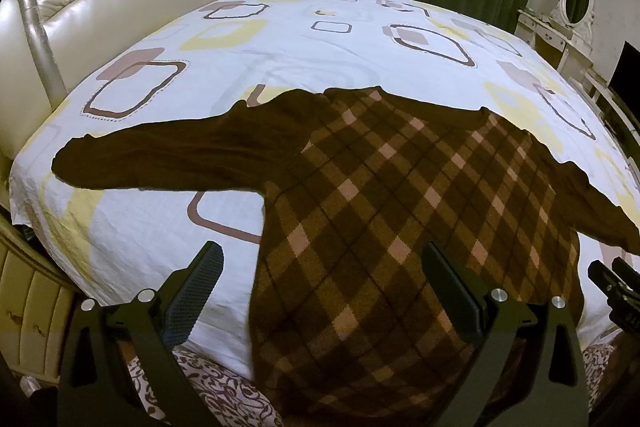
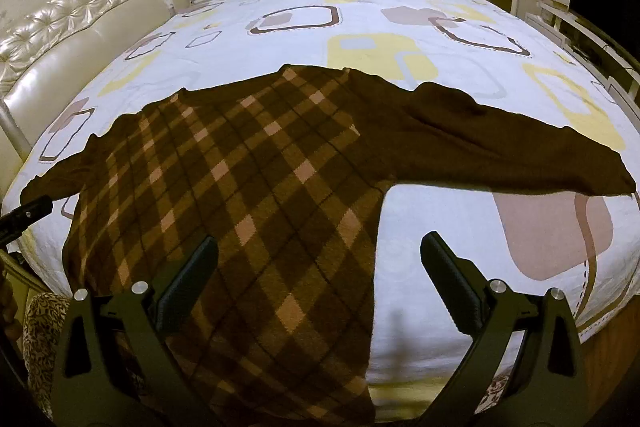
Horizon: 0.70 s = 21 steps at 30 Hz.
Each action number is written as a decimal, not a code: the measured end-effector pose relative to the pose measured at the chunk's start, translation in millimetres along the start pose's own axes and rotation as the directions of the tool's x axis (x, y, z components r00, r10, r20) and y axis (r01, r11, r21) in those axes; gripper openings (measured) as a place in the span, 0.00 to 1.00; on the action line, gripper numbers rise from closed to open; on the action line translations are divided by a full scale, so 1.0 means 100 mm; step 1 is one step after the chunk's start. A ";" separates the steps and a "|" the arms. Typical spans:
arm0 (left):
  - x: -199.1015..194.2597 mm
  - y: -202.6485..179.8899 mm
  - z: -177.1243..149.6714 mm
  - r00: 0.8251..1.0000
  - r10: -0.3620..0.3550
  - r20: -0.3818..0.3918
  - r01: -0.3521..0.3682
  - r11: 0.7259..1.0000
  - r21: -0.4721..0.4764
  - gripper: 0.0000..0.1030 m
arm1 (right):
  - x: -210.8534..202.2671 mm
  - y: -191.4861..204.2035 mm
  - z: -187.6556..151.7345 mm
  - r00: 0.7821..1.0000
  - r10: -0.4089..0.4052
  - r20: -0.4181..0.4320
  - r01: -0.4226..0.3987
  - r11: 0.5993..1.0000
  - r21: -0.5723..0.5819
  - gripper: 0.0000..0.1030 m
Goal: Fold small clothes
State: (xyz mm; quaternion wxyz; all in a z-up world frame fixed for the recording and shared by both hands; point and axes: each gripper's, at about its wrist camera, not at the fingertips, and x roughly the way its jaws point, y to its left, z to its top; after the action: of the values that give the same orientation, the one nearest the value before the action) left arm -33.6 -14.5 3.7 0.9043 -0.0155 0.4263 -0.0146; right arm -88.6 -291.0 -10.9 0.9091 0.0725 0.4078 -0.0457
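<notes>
Left-wrist view shows your brown plaid knitted sweater (image 1: 380, 207) spread flat mid-frame on the patterned white bedsheet (image 1: 280, 39), unfolded, with left gripper (image 1: 320, 291) and right gripper (image 2: 320, 287) both released, so every fold remains.

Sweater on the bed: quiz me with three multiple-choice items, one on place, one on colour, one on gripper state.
1. Where does the sweater lie?
A. on the bed sheet
B. on the floor
C. on the dresser

2. What colour are its sleeves?
A. white
B. plain dark brown
C. green

3. How do both grippers stand?
A. shut on a sleeve
B. shut on the hem
C. open, holding nothing

Answers: A, it lies spread flat on the sheet; B, each sleeve is plain dark brown beside the plaid body; C, the left gripper and right gripper show fingers spread wide.
</notes>
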 end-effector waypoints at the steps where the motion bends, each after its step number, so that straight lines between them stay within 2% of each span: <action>1: 0.00 0.00 0.00 1.000 -0.001 -0.001 0.001 1.000 0.001 0.96 | 0.00 0.00 0.00 1.000 0.000 0.000 0.000 1.000 0.000 0.98; 21: 0.01 0.00 -0.01 1.000 0.000 -0.001 0.000 1.000 -0.002 0.96 | 0.04 -0.11 0.01 1.000 0.008 -0.012 -0.007 0.999 0.038 0.98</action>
State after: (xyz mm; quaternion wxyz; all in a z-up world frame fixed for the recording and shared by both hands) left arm -33.7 -14.3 2.9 0.9040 -0.0167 0.4270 -0.0143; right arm -87.0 -302.5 -13.8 0.9052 0.0916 0.4119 -0.0497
